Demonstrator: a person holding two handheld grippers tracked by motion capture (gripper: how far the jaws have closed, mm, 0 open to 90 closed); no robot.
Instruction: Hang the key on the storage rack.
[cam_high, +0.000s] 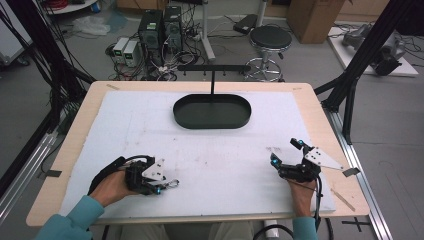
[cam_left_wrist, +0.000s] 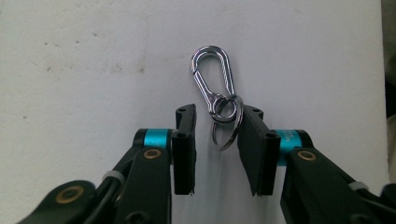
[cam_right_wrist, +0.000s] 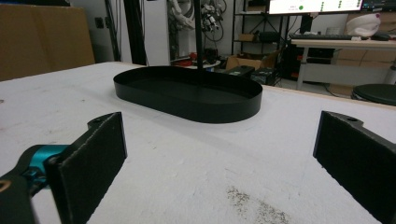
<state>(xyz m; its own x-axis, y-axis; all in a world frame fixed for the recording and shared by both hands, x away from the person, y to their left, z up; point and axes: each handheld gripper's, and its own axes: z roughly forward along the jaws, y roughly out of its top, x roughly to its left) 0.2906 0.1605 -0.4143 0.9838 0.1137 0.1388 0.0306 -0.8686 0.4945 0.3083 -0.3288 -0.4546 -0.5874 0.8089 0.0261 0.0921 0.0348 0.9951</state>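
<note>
White padded surface (cam_high: 210, 150) near-left — my left fingers (cam_left_wrist: 184, 140) stand apart around the carabiner's key ring (cam_left_wrist: 227, 122); centre it before squeezing. Right fingers (cam_right_wrist: 100, 149) wide apart, idle.

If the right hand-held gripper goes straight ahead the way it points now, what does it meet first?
Probably the black oval metal tray, straight ahead on the white mat; nothing lies between in its own view.

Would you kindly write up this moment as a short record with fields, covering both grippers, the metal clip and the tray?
Surface: white mat on a wooden table
Item: silver carabiner clip joined to a key ring, lying flat
Left gripper: jaws either side of the key ring, one pad at its edge, not clamped
Right gripper: wide open, nothing between the jaws
Tray: black oval with an upright post, far side of the mat
</note>
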